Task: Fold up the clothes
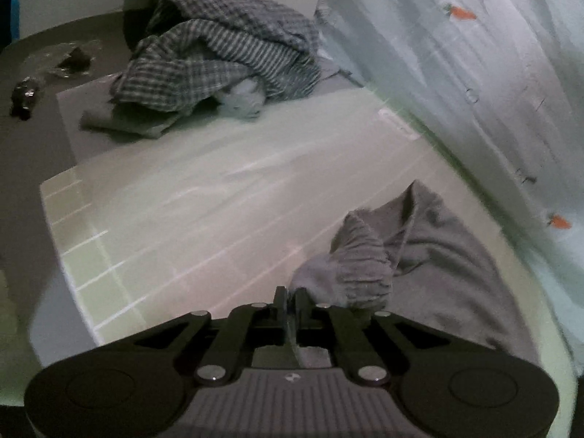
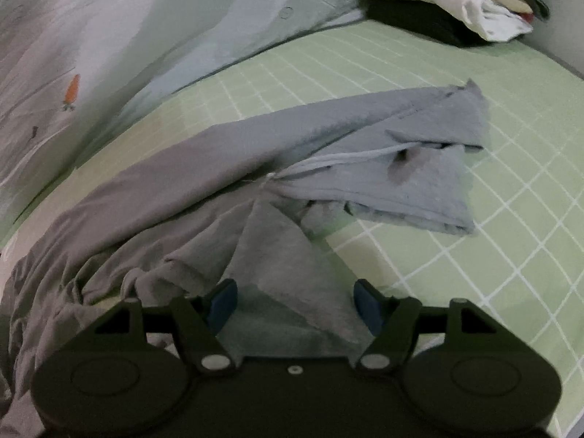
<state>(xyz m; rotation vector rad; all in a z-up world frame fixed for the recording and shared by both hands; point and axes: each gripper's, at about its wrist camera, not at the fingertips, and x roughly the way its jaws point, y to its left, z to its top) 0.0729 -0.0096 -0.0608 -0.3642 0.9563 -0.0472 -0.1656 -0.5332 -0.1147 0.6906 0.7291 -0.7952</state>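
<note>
A grey garment [image 2: 204, 189] lies rumpled on the green grid mat [image 2: 492, 219], with a drawstring and a folded end at the right. My left gripper [image 1: 291, 304] is shut on an edge of the grey garment [image 1: 430, 255], beside its ribbed cuff. My right gripper [image 2: 295, 301] is open, its blue pads [image 2: 222, 303] on either side of a flap of the same garment, not closed on it.
A heap of checked cloth [image 1: 222, 54] lies at the far end of the mat in the left wrist view. A pale sheet with carrot prints [image 1: 474, 73] hangs along the right side. A stack of folded clothes [image 2: 456, 0] sits at the back right. Small dark items [image 1: 25, 95] lie on the grey surface.
</note>
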